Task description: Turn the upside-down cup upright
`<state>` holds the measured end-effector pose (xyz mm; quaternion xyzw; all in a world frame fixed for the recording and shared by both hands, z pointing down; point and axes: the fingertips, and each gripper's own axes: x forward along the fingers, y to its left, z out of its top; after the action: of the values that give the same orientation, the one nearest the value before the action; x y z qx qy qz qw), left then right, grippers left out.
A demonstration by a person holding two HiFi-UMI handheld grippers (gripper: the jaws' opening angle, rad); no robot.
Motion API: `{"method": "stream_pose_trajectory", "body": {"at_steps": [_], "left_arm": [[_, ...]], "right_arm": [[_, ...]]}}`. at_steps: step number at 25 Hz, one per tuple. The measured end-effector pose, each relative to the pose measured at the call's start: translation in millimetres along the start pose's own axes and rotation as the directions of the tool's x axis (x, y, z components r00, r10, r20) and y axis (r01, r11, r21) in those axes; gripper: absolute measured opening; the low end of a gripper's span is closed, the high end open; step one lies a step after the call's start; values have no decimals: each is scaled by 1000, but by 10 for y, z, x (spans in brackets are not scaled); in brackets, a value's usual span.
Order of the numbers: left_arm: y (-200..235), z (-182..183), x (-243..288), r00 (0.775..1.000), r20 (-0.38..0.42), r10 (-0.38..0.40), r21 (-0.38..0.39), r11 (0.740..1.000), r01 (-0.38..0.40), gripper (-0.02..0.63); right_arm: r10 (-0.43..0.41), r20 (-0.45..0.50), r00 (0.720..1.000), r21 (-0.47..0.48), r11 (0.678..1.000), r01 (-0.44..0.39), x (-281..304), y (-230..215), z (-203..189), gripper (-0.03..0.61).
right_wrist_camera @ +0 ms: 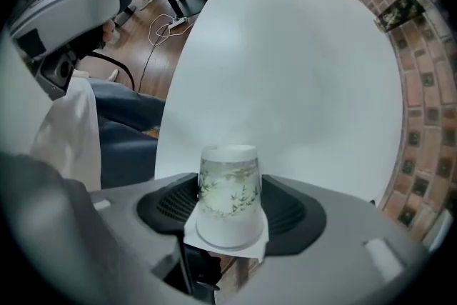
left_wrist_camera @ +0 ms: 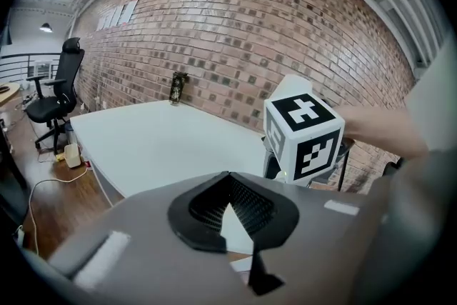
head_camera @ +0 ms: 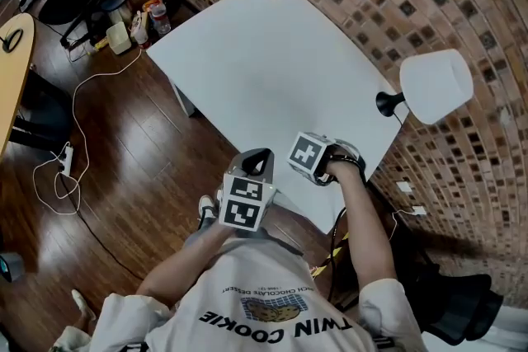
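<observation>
Standing base-up between the jaws of the right hand-held gripper, which clasp its sides: cup, thin-walled, pale, leaf-printed, apparently empty. Judged light, easily dented and somewhat slick. Best held at mid-wall with gentle pressure, clear of the flimsy rim. Table extends ahead of this gripper. Left hand-held gripper is clenched on nothing, just beside the right.

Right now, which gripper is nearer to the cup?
Right. The right gripper has the cup clamped between its jaws. The left gripper is beside it, near the table edge, jaws together with nothing in them, not touching the cup.
</observation>
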<state>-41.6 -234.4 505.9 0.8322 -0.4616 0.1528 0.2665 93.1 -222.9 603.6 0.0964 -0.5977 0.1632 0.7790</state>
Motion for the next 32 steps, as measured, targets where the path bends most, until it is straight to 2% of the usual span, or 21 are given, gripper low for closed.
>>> {"method": "stream_pose_trajectory", "body": {"at_steps": [2, 5, 8, 13, 15, 16, 18, 20, 22, 25, 28, 30, 32], "left_arm": [[-25, 7, 0, 1000, 4, -1, 2, 1000, 1, 4], [-68, 41, 32, 1000, 14, -7, 15, 1000, 7, 4], [-130, 42, 61, 1000, 12, -15, 17, 1000, 15, 5], [-309, 27, 142, 999, -7, -46, 35, 998, 46, 5], [-384, 26, 175, 998, -14, -58, 42, 997, 59, 4], [-419, 29, 191, 998, -17, -64, 48, 997, 65, 4], [-487, 27, 224, 997, -25, -78, 59, 995, 80, 4], [-552, 19, 254, 995, -35, -91, 66, 993, 93, 4], [-602, 12, 277, 994, -47, -99, 69, 992, 103, 4], [-650, 30, 305, 993, -49, -106, 77, 991, 109, 3], [-656, 29, 325, 993, -54, -102, 81, 991, 106, 4], [-648, 18, 340, 994, -60, -96, 80, 992, 100, 4], [-636, 8, 347, 994, -64, -91, 81, 992, 96, 3]], "right_arm": [[-33, 44, 998, -22, 999, 34, -26, -23, 52, 279], [-78, 150, 986, 28, 997, 75, -94, -103, 128, 281], [-92, 214, 973, 56, 995, 82, -179, -107, 112, 281], [-150, 337, 930, 198, 976, 86, -308, -203, -50, 282], [-174, 398, 901, 271, 960, 67, -368, -217, -117, 284], [-194, 442, 876, 307, 950, 55, -412, -232, -125, 282], [-247, 534, 809, 389, 921, 25, -512, -288, -143, 282], [-305, 599, 741, 478, 878, -24, -584, -345, -224, 282], [-351, 638, 685, 555, 826, -94, -605, -372, -342, 282], [-370, 701, 609, 619, 740, -263, -559, -332, -483, 282], [-368, 758, 538, 632, 619, -467, -435, -263, -581, 281], [-356, 795, 491, 604, 543, -584, -339, -212, -592, 274], [-341, 840, 422, 542, 484, -687, -290, -167, -557, 166]]}}
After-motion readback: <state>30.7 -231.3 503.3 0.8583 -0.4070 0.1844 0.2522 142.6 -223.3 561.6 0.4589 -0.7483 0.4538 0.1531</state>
